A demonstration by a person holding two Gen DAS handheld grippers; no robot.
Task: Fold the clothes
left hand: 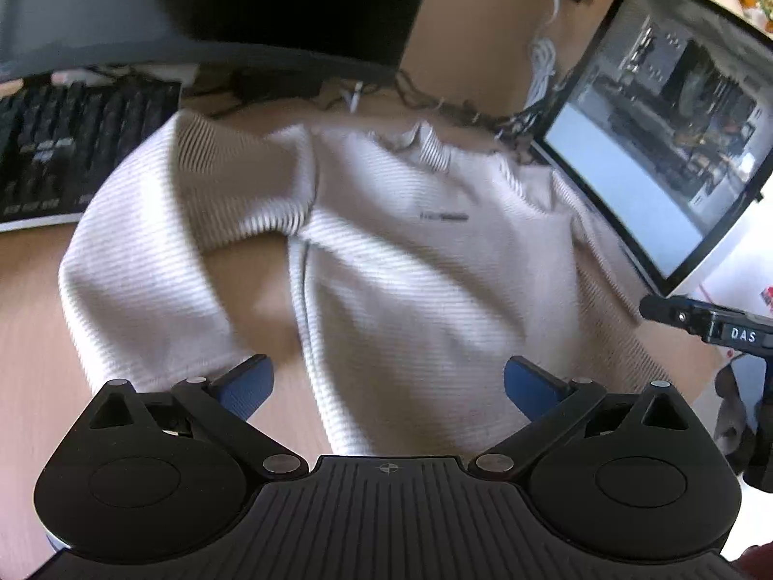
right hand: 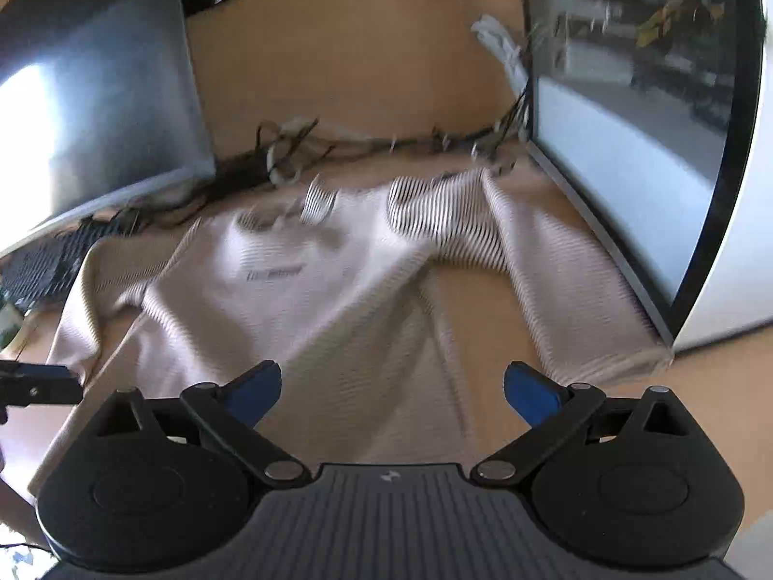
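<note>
A cream ribbed sweater [left hand: 410, 251] lies spread on the wooden desk [left hand: 29, 362], front up, with a small dark logo on the chest. Its left sleeve [left hand: 145, 251] bends down toward me. In the right wrist view the sweater [right hand: 299, 304] shows with its right sleeve [right hand: 555, 280] lying along a monitor. My left gripper [left hand: 389, 386] is open and empty over the sweater's lower left side. My right gripper [right hand: 392, 389] is open and empty over the lower right body. The right gripper's tip shows in the left wrist view [left hand: 676, 314].
A black keyboard [left hand: 72, 154] lies at the far left. A dark monitor [left hand: 193, 5] stands behind the sweater. Another lit monitor [left hand: 676, 135] stands at the right, touching the right sleeve. Tangled cables [right hand: 299, 145] run along the desk's back.
</note>
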